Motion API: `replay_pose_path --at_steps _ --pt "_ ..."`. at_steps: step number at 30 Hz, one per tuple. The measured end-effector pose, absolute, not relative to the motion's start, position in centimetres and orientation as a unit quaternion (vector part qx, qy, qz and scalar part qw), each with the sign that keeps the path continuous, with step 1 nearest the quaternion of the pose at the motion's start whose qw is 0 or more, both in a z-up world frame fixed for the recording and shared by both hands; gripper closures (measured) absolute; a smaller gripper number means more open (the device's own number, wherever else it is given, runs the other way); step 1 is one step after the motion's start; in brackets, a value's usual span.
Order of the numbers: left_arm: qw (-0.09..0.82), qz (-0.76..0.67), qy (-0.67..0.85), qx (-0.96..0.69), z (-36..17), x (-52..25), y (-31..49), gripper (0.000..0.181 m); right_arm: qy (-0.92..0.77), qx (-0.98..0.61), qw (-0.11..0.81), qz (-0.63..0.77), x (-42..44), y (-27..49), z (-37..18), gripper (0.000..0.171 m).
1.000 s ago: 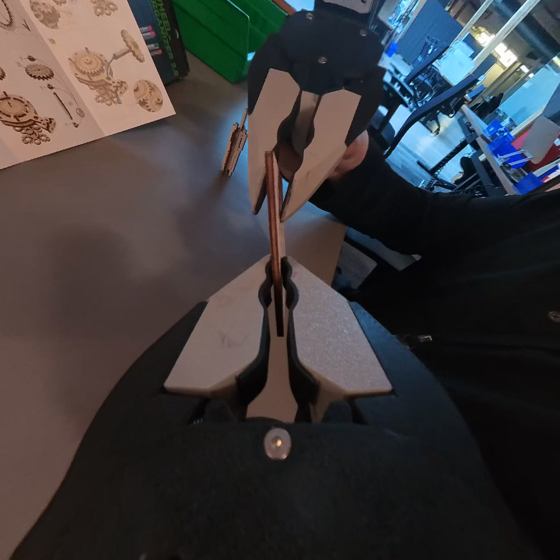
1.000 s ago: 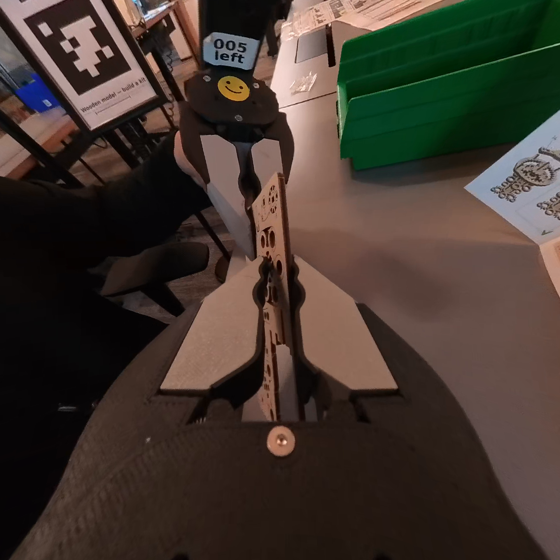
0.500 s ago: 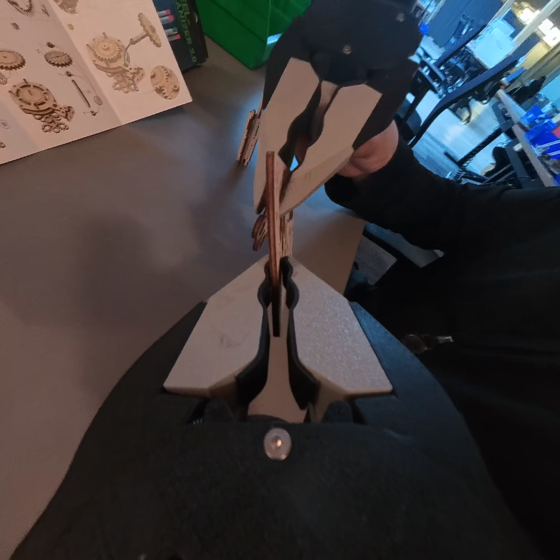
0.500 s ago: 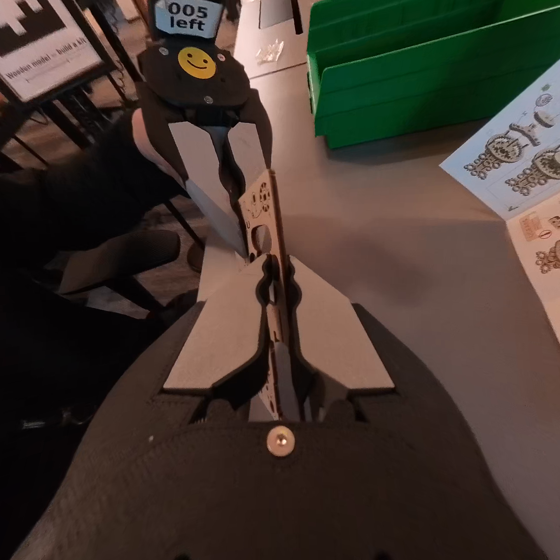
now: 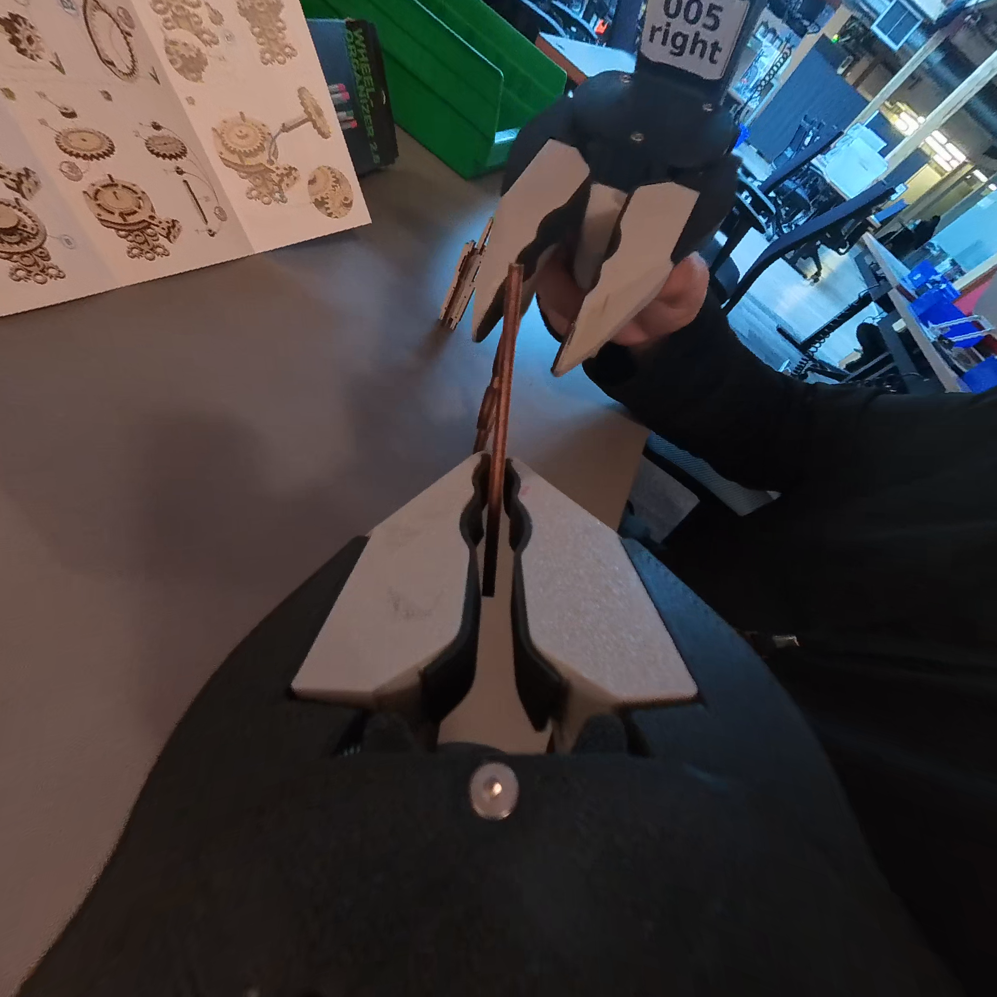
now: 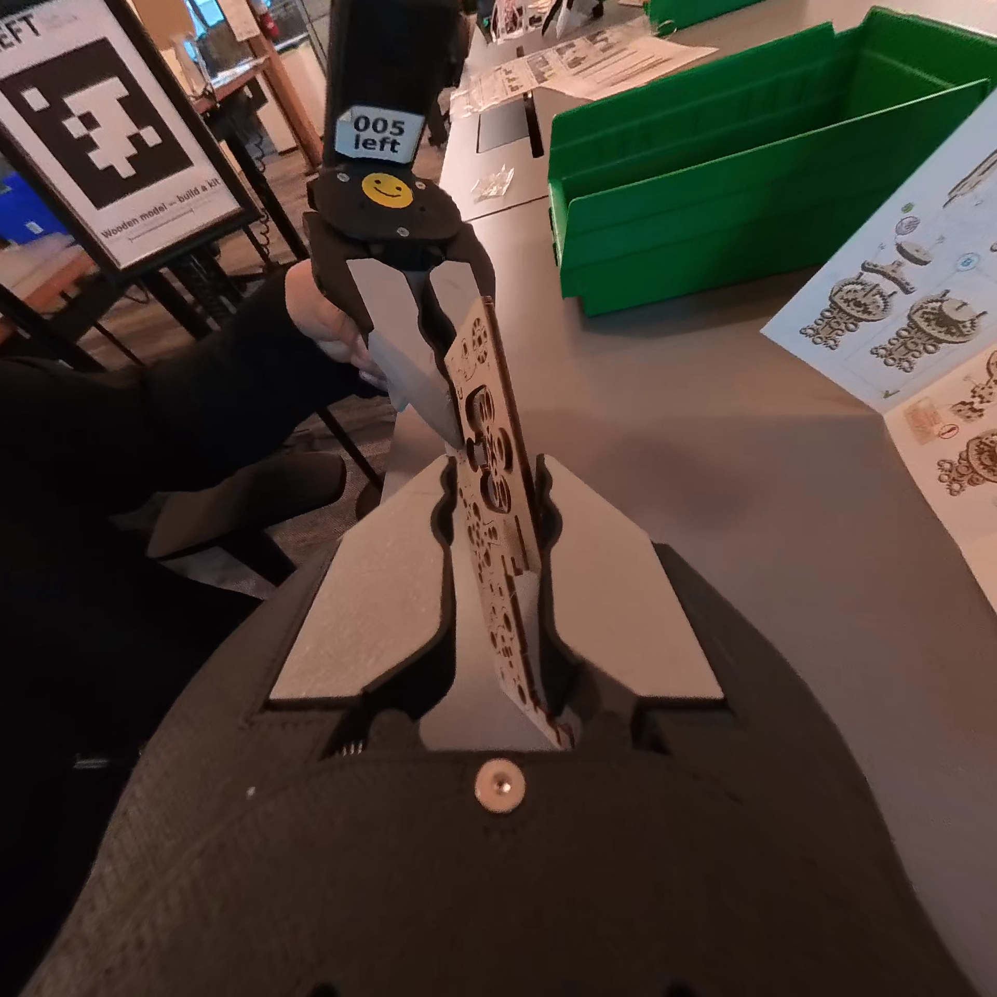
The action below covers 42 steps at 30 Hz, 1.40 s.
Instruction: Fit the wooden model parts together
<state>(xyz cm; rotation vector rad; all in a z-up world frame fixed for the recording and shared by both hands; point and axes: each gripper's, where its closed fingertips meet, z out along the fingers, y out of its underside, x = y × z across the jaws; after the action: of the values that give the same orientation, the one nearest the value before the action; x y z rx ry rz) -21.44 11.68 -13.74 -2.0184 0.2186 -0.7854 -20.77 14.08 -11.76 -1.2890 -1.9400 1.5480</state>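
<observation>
A thin laser-cut wooden sheet with many punched part outlines stands on edge above the grey table. My left gripper is shut on its near end. My right gripper faces it from the far side, open, with the sheet's far end between its spread fingers. In the right wrist view the sheet runs between the parted fingers of my right gripper and leans on the right finger. My left gripper pinches its far part; one of its fingers is hidden behind the sheet.
A small assembled wooden part stands on the table beyond the sheet. Printed instruction sheets, a green bin and a dark box lie at the back. A marker sign and a person's dark sleeve are off the table edge. The grippers are tip to tip, or close to it.
My right gripper has opened and let go of the wooden sheet, which now tilts loosely between its fingers. My left gripper still holds the sheet. Both views have shifted a little.
</observation>
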Motion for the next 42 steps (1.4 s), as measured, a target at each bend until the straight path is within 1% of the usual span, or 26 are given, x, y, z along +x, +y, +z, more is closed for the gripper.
replay_pose_path --at_steps 2,4,10,15,19,21,22,25,31,37,39,42 --pt "0.463 -0.32 0.089 -0.822 -13.9 -21.3 11.8 0.18 -0.681 -0.458 0.174 0.544 -20.9 14.3 -12.0 0.148" --pt "0.462 -0.322 0.088 -0.821 -14.0 -21.1 11.8 0.18 -0.677 -0.461 0.186 0.543 -21.1 14.7 -12.1 0.153" --pt "0.47 -0.324 0.083 -0.817 -13.9 -21.2 11.7 0.18 -0.653 -0.477 0.201 0.553 -21.3 15.8 -11.9 0.156" --pt "0.471 -0.323 0.088 -0.816 -13.9 -20.9 11.8 0.18 -0.664 -0.461 0.208 0.551 -21.3 15.1 -12.0 0.164" --pt "0.471 -0.321 0.089 -0.817 -14.0 -20.8 11.9 0.18 -0.667 -0.458 0.204 0.551 -21.3 15.0 -11.9 0.162" --pt "0.474 -0.326 0.087 -0.813 -13.8 -20.8 11.9 0.18 -0.67 -0.458 0.189 0.552 -21.2 14.9 -12.1 0.151" --pt "0.475 -0.327 0.088 -0.812 -13.7 -20.8 11.9 0.18 -0.675 -0.457 0.185 0.549 -21.2 14.8 -12.3 0.151" --pt "0.473 -0.324 0.089 -0.814 -13.7 -20.6 12.1 0.18 -0.685 -0.453 0.201 0.534 -21.4 14.7 -12.5 0.158" --pt "0.468 -0.331 0.094 -0.814 -14.0 -20.2 12.0 0.18 -0.699 -0.447 0.236 0.505 -21.3 14.6 -12.6 0.156" --pt "0.461 -0.332 0.089 -0.818 -14.6 -20.1 11.9 0.18 -0.73 -0.431 0.31 0.431 -21.4 14.6 -12.9 0.155" --pt "0.459 -0.33 0.089 -0.82 -14.8 -20.2 11.9 0.18 -0.736 -0.428 0.317 0.417 -21.4 14.6 -13.1 0.155" --pt "0.459 -0.332 0.088 -0.82 -14.8 -20.1 11.8 0.18 -0.737 -0.429 0.304 0.425 -21.4 14.5 -13.1 0.155"
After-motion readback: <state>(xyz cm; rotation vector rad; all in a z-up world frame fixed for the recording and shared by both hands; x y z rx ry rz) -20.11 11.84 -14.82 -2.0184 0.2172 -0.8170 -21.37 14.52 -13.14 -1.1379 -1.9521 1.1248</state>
